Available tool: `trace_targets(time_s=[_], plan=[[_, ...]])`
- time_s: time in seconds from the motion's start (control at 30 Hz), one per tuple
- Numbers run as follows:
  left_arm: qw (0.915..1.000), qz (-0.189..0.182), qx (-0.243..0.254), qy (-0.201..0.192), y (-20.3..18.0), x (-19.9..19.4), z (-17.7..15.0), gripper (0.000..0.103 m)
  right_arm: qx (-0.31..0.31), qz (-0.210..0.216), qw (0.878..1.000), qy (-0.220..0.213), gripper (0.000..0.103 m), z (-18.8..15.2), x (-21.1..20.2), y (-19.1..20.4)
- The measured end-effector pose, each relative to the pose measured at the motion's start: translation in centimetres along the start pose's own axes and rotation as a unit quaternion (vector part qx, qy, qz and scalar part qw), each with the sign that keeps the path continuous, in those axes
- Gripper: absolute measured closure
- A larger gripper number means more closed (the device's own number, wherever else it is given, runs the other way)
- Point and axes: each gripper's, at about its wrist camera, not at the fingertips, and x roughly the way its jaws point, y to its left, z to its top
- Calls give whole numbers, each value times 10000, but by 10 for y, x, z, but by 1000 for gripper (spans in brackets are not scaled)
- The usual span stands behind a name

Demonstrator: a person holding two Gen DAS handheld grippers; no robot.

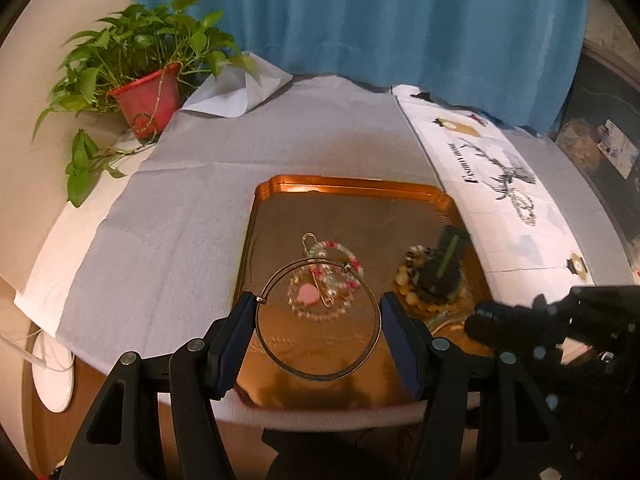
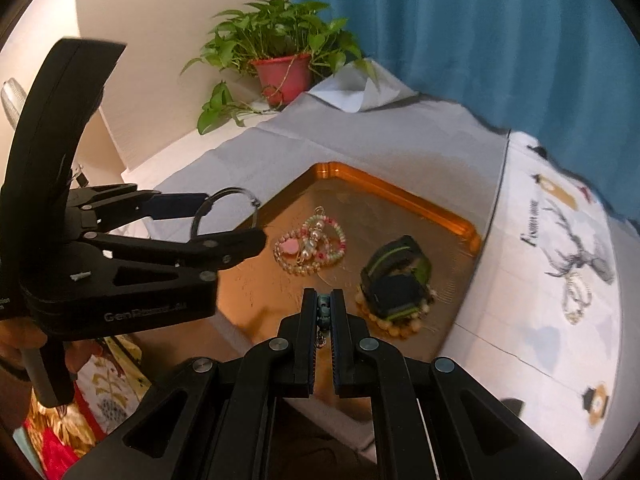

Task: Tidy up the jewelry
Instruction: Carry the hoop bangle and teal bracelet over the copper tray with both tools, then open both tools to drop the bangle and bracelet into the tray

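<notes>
Copper-coloured metal is filling the middle of both views: a shallow tray is lying on a grey cloth, and most of the jewelry is sitting in it. Farthest left, well beyond the left gripper, a potted plant is standing at the cloth's corner.

The left gripper is holding a thin wire bangle across its width, its fingers spread partway and pressing on the ring's two sides. It is hanging over the near part of the tray. Just ahead of its fingertips a tangle of pink, green and clear bead bracelets with a pink charm is lying on the tray floor. Ahead and to the right of that gripper, a black watch with a green stripe is resting on a bracelet of yellowish beads.

The right gripper is pressed nearly together, pinching a strand of small teal beads with a bit of chain hanging below; it is hovering over the tray's near edge, the watch just ahead to its right. Farther right, a printed white cloth is carrying one pale bracelet outside the tray.

By my reading the work is well along: several pieces are already gathered in the tray, two are in hand waiting to be set down, and the bracelet on the printed cloth appears still to be collected.
</notes>
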Motion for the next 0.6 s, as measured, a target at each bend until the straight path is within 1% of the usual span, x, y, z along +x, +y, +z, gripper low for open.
trace_targets(time_s=[0.13,0.23,0.27,0.3,0.33,0.37,0.4,0.43,0.47,0.5,0.6], plan=[[9999,13,-52,121,5,22,6,44,37,54,9999,104,97,1,19,-3],[9998,74,4,207,6,34,8,44,99,24,9998,172,97,2,31,-7],[9997,65,55,242,5,39,8,42,111,13,9997,211,95,2,35,-8],[9995,68,108,283,4,43,9,38,101,-32,9996,277,94,1,39,-9],[9990,137,195,390,2,48,8,17,67,-133,9993,347,93,0,42,-10],[9978,289,286,516,0,54,8,1,0,-249,9987,439,86,-1,45,-9],[9969,428,358,549,-2,56,7,1,-48,-332,9982,501,66,-2,47,-9],[9964,502,434,530,-3,56,3,1,-103,-467,9973,559,52,-4,49,-9],[9960,508,493,550,-5,56,0,0,-133,-558,9968,558,29,-7,49,-8],[9959,492,494,574,-5,55,-2,0,-155,-578,9968,528,23,-8,47,-7],[9952,516,518,654,-8,50,-11,0,-276,-531,9965,585,23,-15,42,-2]])
